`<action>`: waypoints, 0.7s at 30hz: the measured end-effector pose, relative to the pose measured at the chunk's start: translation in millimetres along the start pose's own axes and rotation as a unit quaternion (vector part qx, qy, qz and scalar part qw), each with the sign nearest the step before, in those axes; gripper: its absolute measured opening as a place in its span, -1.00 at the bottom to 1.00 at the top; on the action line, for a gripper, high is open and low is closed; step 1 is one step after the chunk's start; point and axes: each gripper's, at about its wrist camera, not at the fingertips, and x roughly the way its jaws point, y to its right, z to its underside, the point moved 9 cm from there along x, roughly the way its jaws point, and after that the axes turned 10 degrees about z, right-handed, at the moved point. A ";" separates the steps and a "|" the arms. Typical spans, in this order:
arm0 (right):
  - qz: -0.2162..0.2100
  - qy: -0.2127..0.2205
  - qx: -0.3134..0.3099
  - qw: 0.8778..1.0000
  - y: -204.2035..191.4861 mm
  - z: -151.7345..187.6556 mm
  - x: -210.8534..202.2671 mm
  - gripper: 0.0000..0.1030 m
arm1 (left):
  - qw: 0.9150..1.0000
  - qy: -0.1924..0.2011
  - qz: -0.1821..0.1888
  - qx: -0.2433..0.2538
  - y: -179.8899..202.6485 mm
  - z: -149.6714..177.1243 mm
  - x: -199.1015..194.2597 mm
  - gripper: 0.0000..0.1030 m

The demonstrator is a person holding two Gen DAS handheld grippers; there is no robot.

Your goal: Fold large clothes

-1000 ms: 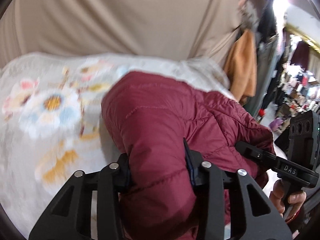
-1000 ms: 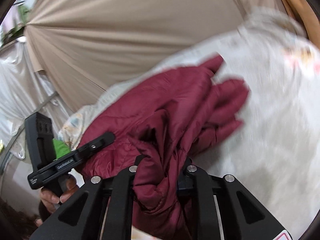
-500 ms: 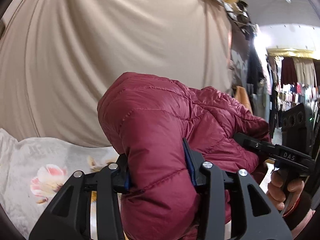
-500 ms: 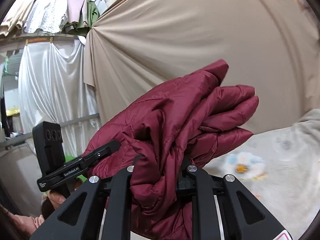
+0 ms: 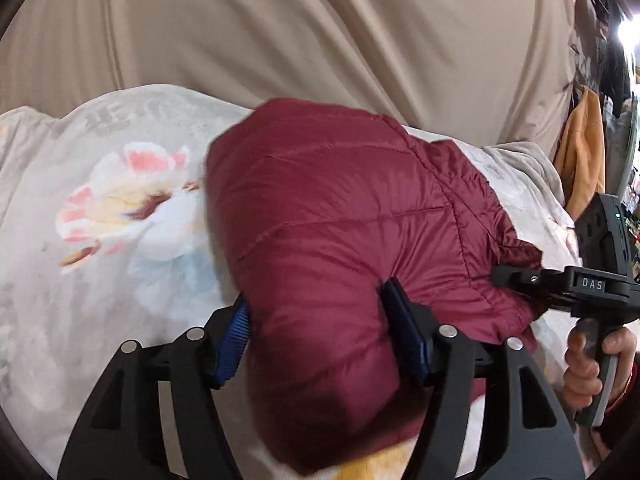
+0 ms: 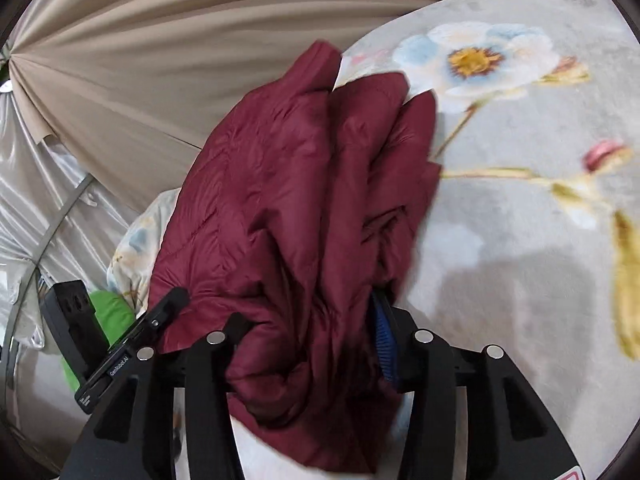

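Filling the upper part of both wrist views, a beige curtain [image 5: 320, 32] hangs as backdrop; below it spreads the pale floral blanket [image 5: 100, 240] that serves as the folding surface, taking the left and lower left of the left wrist view and the whole right side of the right wrist view. On that blanket, in the centre of each frame, sits the maroon puffer jacket [image 5: 332, 220], bunched into a thick folded bundle, with several stacked layers showing edge-on in the right wrist view [image 6: 320, 184].

The step in hand looks like setting down the folded bundle and letting go. The left gripper [image 5: 320, 340] has just been opening: its blue pads stand apart with the jacket between them, the left pad clear of the fabric, the right pad touching it without a real squeeze. The right gripper [image 6: 308, 332] has likewise just been opening; the jacket fills the gap between its jaws, and only the right-hand blue pad shows, beside the cloth, not biting into it. At the right edge of the left wrist view, a hand [image 5: 592, 364] grips the handle of the right gripper.

Next, I judge, both grippers need to draw back toward the bottom of the frame without dragging the slippery quilted fabric, since a snagged layer could pull the stack open.
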 end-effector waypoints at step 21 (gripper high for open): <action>0.138 0.007 -0.142 0.980 -24.0 23.8 12.9 -1.00 | 0.994 -0.055 -0.087 -0.025 -8.8 13.8 10.5 0.46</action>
